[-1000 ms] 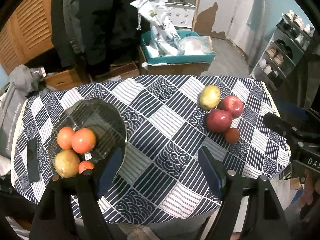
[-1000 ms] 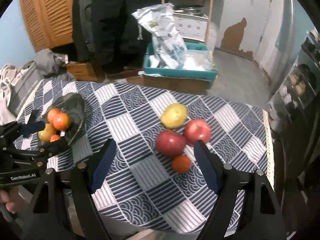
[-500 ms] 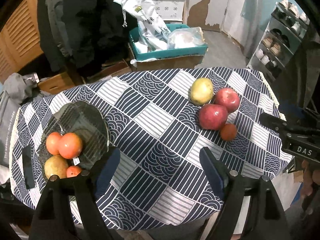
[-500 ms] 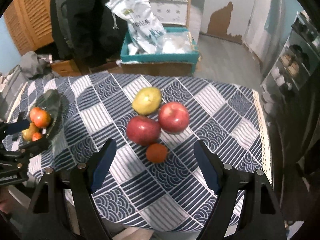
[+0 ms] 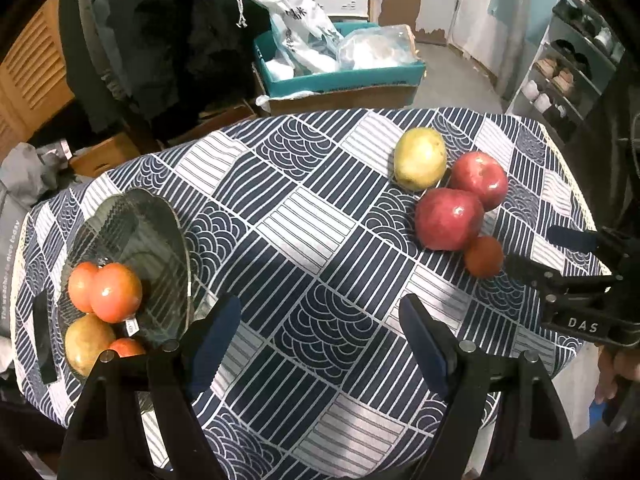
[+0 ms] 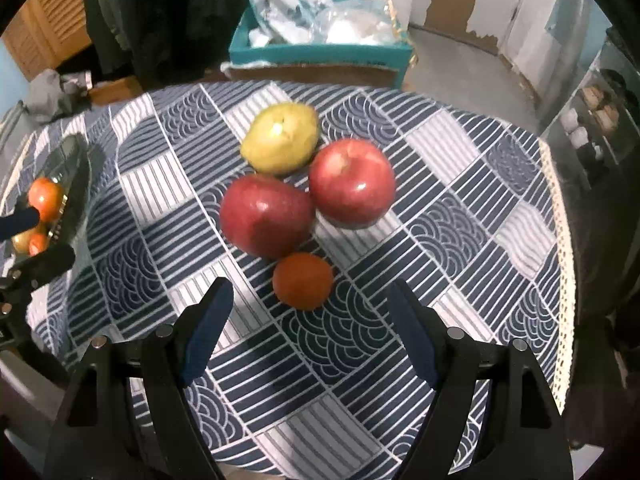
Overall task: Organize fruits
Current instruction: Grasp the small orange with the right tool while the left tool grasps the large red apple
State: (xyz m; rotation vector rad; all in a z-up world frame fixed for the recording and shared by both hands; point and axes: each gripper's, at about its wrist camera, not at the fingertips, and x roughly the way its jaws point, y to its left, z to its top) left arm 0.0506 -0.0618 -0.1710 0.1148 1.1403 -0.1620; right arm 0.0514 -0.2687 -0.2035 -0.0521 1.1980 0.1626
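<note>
partly hidden: bowl (image 5: 132,224) fruit.

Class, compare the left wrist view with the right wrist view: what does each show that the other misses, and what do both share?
Only the left wrist view shows the whole glass bowl with its four fruits, and a shoe shelf.

Only the right wrist view shows the stem dimples on top of the two red apples.

Both show the pear, the small orange fruit, the patterned tablecloth, the teal box, and both grippers, left and right, open and empty.
</note>
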